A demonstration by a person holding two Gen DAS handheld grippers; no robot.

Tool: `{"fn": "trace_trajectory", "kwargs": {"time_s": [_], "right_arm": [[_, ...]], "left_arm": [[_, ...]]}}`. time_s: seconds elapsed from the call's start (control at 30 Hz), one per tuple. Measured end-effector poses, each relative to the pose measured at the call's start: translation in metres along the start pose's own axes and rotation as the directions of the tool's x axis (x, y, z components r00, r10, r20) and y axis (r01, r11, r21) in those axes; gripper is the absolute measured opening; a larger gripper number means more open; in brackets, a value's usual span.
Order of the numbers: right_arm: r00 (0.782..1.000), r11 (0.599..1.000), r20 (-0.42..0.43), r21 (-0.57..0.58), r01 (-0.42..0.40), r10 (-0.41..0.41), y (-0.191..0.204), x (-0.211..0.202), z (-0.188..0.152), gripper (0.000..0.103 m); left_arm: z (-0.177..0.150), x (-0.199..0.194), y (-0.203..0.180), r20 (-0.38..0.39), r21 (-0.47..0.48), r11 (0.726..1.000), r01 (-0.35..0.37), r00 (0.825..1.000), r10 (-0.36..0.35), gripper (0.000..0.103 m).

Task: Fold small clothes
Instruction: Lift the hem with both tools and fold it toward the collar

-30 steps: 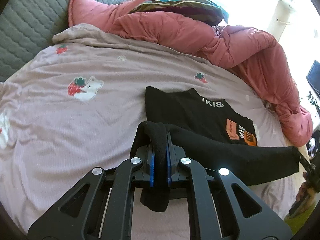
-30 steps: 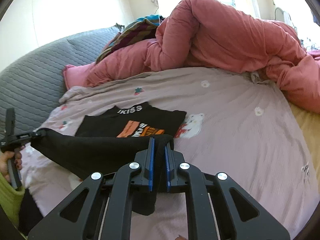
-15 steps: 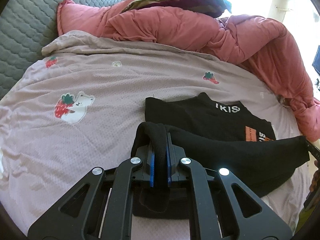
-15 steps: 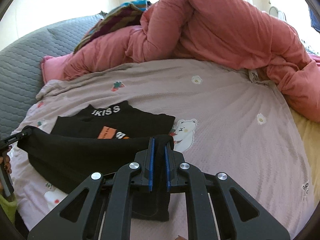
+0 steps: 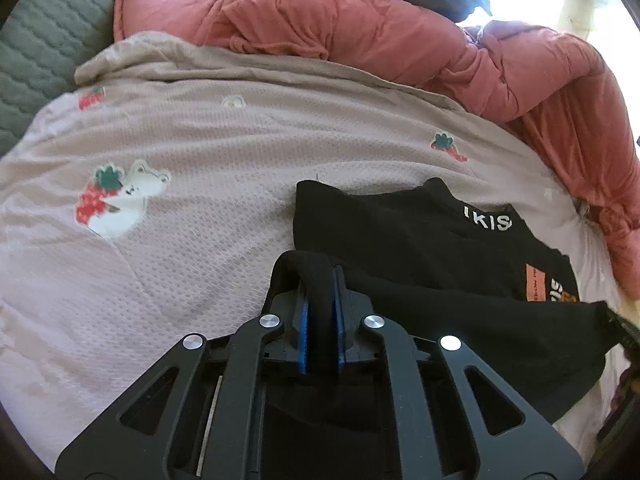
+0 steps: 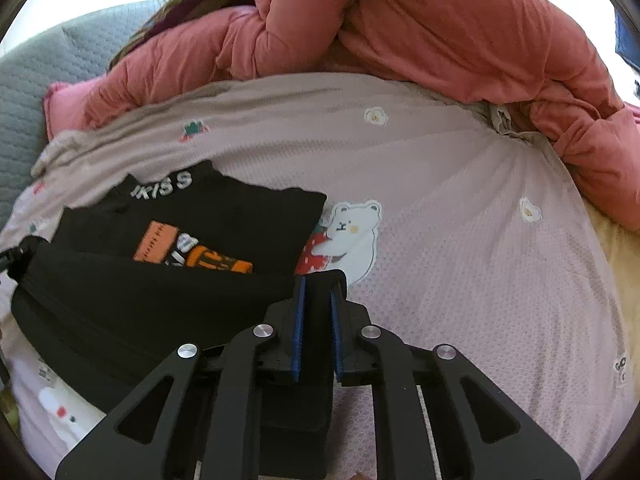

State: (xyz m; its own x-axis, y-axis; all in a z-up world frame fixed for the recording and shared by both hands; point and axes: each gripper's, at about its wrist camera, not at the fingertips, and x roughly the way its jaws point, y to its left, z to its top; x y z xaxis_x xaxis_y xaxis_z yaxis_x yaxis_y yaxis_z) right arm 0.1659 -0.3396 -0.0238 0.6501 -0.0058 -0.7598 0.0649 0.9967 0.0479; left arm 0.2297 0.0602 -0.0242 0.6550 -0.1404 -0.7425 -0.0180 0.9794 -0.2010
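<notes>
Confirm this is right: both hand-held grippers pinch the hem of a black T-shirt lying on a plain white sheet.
Not quite. The sheet is pink with bear and strawberry prints, as the right wrist view shows. Both hand-held grippers do pinch the black T-shirt hem.

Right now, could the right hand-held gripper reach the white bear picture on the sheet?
Probably yes: the bear print lies just ahead of the right hand-held gripper with bare sheet between, but it grips the black T-shirt hem.

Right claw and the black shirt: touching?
Touching. Right wrist view shows the right claw with the black shirt hem filling the gap between its blue pads.
</notes>
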Motion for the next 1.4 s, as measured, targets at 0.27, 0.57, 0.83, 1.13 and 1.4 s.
{"fn": "trace_trajectory", "kwargs": {"time_s": [0.27, 0.57, 0.83, 1.13, 1.4], "right_arm": [[0.996, 0.996, 0.045, 0.049, 0.069, -0.071, -0.009, -0.022, 0.000, 0.070], [0.992, 0.988, 0.095, -0.144, -0.063, 0.078, 0.053, -0.065, -0.019, 0.070], [0.980, 0.945, -0.041, -0.263, -0.197, 0.193, 0.107, -0.058, -0.045, 0.034], [0.978, 0.948, -0.125, -0.251, -0.195, 0.168, 0.116, -0.034, -0.058, 0.025], [0.978, 0.952, -0.114, -0.236, -0.196, 0.173, 0.117, -0.022, -0.055, 0.026]], "left_arm": [[-0.003, -0.029, 0.009, 0.109, -0.011, 0.996, 0.083, 0.991, -0.081, 0.009], [-0.004, -0.050, 0.000, 0.163, 0.026, 0.998, 0.061, 0.985, -0.065, 0.040], [-0.018, -0.069, -0.003, 0.158, 0.060, 0.996, 0.064, 0.985, -0.073, 0.037], [-0.060, -0.073, -0.050, 0.056, 0.231, 0.963, 0.136, 0.987, -0.153, 0.000], [-0.093, -0.051, -0.087, -0.047, 0.370, 0.919, 0.139, 0.990, -0.131, 0.000]]}}
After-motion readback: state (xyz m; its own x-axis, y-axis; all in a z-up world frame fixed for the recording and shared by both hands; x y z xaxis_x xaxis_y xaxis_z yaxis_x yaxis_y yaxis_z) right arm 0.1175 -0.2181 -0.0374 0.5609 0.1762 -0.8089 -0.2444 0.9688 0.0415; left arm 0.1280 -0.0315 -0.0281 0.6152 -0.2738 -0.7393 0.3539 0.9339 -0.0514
